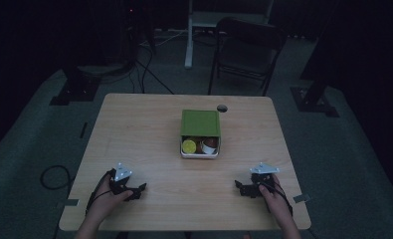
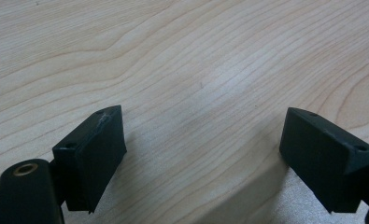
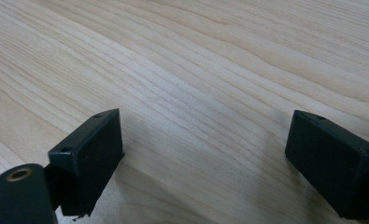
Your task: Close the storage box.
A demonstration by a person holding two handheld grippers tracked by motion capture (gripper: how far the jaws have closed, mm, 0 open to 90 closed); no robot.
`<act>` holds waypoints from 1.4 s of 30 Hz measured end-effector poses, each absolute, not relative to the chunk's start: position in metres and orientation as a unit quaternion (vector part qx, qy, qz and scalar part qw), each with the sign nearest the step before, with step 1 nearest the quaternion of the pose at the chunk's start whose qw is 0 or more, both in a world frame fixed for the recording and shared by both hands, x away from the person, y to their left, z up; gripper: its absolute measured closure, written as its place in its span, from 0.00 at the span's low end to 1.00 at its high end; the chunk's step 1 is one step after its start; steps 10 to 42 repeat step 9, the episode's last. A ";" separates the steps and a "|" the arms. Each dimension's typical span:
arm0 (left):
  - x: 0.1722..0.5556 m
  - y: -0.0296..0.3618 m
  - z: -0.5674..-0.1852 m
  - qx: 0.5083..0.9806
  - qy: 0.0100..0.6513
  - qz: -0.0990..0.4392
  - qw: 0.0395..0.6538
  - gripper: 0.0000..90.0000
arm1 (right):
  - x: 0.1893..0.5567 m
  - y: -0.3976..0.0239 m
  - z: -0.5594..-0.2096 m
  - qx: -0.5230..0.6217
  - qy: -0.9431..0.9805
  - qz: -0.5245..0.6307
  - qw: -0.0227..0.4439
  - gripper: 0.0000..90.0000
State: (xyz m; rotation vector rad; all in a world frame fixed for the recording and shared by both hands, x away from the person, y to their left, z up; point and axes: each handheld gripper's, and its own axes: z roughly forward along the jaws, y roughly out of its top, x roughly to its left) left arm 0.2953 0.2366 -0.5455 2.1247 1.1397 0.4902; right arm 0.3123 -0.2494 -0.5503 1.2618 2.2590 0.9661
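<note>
So the pale wooden square table [image 1: 149,139] has a small white box with a green fabric lid [image 1: 200,123] sitting a bit past the middle, lid slid back so the near end is open. Inside there's a round yellow-green piece [image 1: 189,146] on the left and a brown and white piece [image 1: 209,143] beside it, can't really tell what either one is in this dim light.

The left tool [image 1: 140,188] rests on the table near the front edge on the left side, held in a hand, jaws spread wide with nothing between them, just bare wood grain in its own view [image 2: 201,140]. The right tool [image 1: 237,185] is on the right side near the front edge, jaws also wide apart and empty [image 3: 203,140]. Both are well apart from the box, pointing inward toward each other.
</note>
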 end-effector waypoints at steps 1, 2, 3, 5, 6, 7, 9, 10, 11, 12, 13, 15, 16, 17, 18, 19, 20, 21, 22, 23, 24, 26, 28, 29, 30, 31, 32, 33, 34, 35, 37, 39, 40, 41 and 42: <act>0.295 0.237 -0.545 0.814 0.437 0.188 0.334 0.16 | 0.312 -0.249 -0.550 0.449 0.803 0.343 0.188 0.12; 0.295 0.236 -0.546 0.813 0.437 0.188 0.334 0.16 | 0.312 -0.249 -0.550 0.449 0.803 0.343 0.189 0.12; 0.295 0.237 -0.546 0.814 0.437 0.188 0.334 0.16 | 0.312 -0.249 -0.550 0.449 0.803 0.343 0.189 0.12; 0.295 0.237 -0.546 0.814 0.437 0.188 0.334 0.16 | 0.312 -0.249 -0.550 0.450 0.802 0.343 0.189 0.12; 0.295 0.237 -0.545 0.814 0.437 0.188 0.333 0.16 | 0.312 -0.248 -0.550 0.450 0.802 0.343 0.189 0.12; 0.295 0.236 -0.545 0.814 0.437 0.188 0.333 0.16 | 0.312 -0.248 -0.550 0.451 0.802 0.343 0.189 0.12; 0.295 0.236 -0.545 0.814 0.437 0.188 0.333 0.16 | 0.312 -0.248 -0.550 0.450 0.802 0.343 0.189 0.12; 0.295 0.236 -0.545 0.814 0.437 0.188 0.333 0.16 | 0.312 -0.248 -0.550 0.450 0.802 0.343 0.189 0.12; 0.295 0.236 -0.545 0.814 0.437 0.188 0.333 0.16 | 0.312 -0.248 -0.550 0.450 0.802 0.343 0.189 0.12; 0.295 0.236 -0.545 0.814 0.437 0.188 0.333 0.16 | 0.312 -0.248 -0.550 0.450 0.802 0.343 0.189 0.12; 0.295 0.236 -0.545 0.814 0.437 0.188 0.333 0.16 | 0.312 -0.248 -0.550 0.450 0.802 0.343 0.189 0.12; 0.295 0.236 -0.545 0.814 0.437 0.188 0.333 0.16 | 0.312 -0.248 -0.550 0.450 0.802 0.343 0.189 0.12; 0.295 0.236 -0.545 0.814 0.437 0.188 0.333 0.16 | 0.312 -0.248 -0.550 0.450 0.802 0.343 0.189 0.12; 0.295 0.236 -0.545 0.814 0.437 0.188 0.333 0.16 | 0.312 -0.248 -0.550 0.450 0.802 0.343 0.189 0.12; 0.295 0.236 -0.545 0.814 0.437 0.188 0.333 0.16 | 0.312 -0.248 -0.550 0.450 0.802 0.343 0.189 0.12; 0.295 0.236 -0.545 0.814 0.437 0.188 0.333 0.16 | 0.312 -0.248 -0.550 0.450 0.802 0.343 0.189 0.12; 0.295 0.236 -0.545 0.814 0.437 0.188 0.333 0.16 | 0.312 -0.248 -0.550 0.450 0.802 0.343 0.189 0.12; 0.295 0.236 -0.545 0.814 0.437 0.188 0.333 0.16 | 0.312 -0.248 -0.550 0.450 0.802 0.343 0.189 0.12; 0.295 0.236 -0.545 0.814 0.437 0.188 0.333 0.16 | 0.312 -0.248 -0.550 0.450 0.802 0.343 0.189 0.12; 0.295 0.236 -0.545 0.814 0.437 0.188 0.333 0.16 | 0.312 -0.248 -0.550 0.450 0.802 0.343 0.189 0.12; 0.295 0.236 -0.545 0.814 0.437 0.188 0.333 0.16 | 0.312 -0.248 -0.550 0.450 0.802 0.343 0.189 0.12; 0.295 0.236 -0.545 0.814 0.437 0.188 0.333 0.16 | 0.312 -0.248 -0.550 0.450 0.802 0.343 0.189 0.12; 0.295 0.236 -0.545 0.814 0.437 0.188 0.333 0.16 | 0.312 -0.248 -0.550 0.450 0.802 0.343 0.189 0.12; 0.295 0.236 -0.545 0.814 0.437 0.188 0.333 0.16 | 0.312 -0.248 -0.550 0.450 0.802 0.343 0.189 0.12; 0.295 0.236 -0.545 0.814 0.437 0.188 0.333 0.16 | 0.312 -0.248 -0.550 0.450 0.802 0.343 0.189 0.12; 0.295 0.236 -0.545 0.814 0.437 0.188 0.333 0.16 | 0.312 -0.248 -0.550 0.450 0.802 0.343 0.189 0.12; 0.295 0.236 -0.545 0.814 0.437 0.188 0.333 0.16 | 0.312 -0.248 -0.550 0.450 0.802 0.343 0.189 0.12; 0.295 0.236 -0.545 0.814 0.437 0.188 0.333 0.16 | 0.312 -0.248 -0.550 0.450 0.802 0.343 0.189 0.12; 0.295 0.236 -0.545 0.814 0.437 0.188 0.333 0.16 | 0.312 -0.248 -0.550 0.450 0.802 0.343 0.189 0.12; 0.295 0.236 -0.545 0.814 0.437 0.188 0.333 0.16 | 0.312 -0.248 -0.550 0.450 0.802 0.343 0.189 0.12; 0.295 0.236 -0.545 0.814 0.437 0.188 0.333 0.16 | 0.312 -0.248 -0.550 0.450 0.802 0.343 0.189 0.12; 0.295 0.236 -0.545 0.814 0.437 0.188 0.333 0.16 | 0.312 -0.248 -0.550 0.450 0.802 0.343 0.189 0.12; 0.295 0.236 -0.545 0.814 0.437 0.188 0.333 0.16 | 0.312 -0.248 -0.550 0.450 0.802 0.343 0.189 0.12; 0.295 0.236 -0.545 0.814 0.437 0.188 0.333 0.16 | 0.312 -0.248 -0.550 0.450 0.802 0.343 0.189 0.12; 0.295 0.236 -0.545 0.814 0.437 0.188 0.333 0.16 | 0.312 -0.248 -0.550 0.450 0.802 0.343 0.189 0.12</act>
